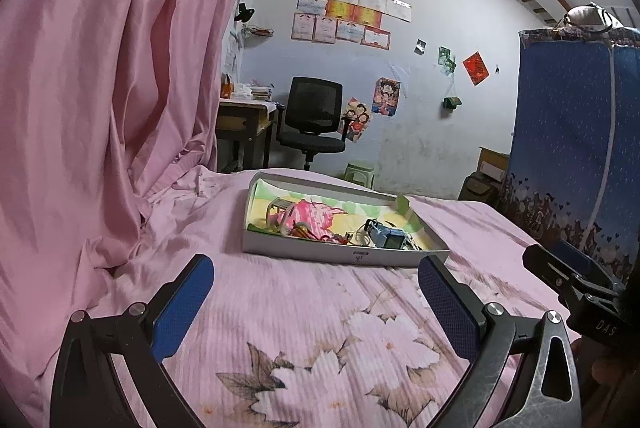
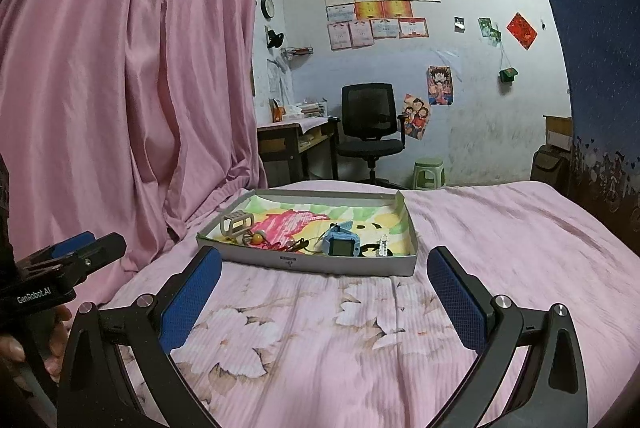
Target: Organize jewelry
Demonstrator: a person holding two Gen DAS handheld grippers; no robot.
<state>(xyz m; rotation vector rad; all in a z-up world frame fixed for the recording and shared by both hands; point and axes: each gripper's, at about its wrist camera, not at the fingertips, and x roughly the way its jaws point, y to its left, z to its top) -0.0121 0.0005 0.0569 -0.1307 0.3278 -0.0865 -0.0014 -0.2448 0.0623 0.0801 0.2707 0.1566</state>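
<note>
Fingers [image 2: 456,292] spread — tray [image 2: 412,228] ahead.

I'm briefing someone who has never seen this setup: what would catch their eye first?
Probably the shallow grey cardboard tray with a bright pink-and-yellow drawing inside, lying mid-bed on the pink floral bedsheet. In it sit a light blue square-faced watch near the front wall and a beige slotted watch strap at the left end. The big pink curtain fills the left side, and both the left gripper and right gripper hover open, short of the tray.
</note>
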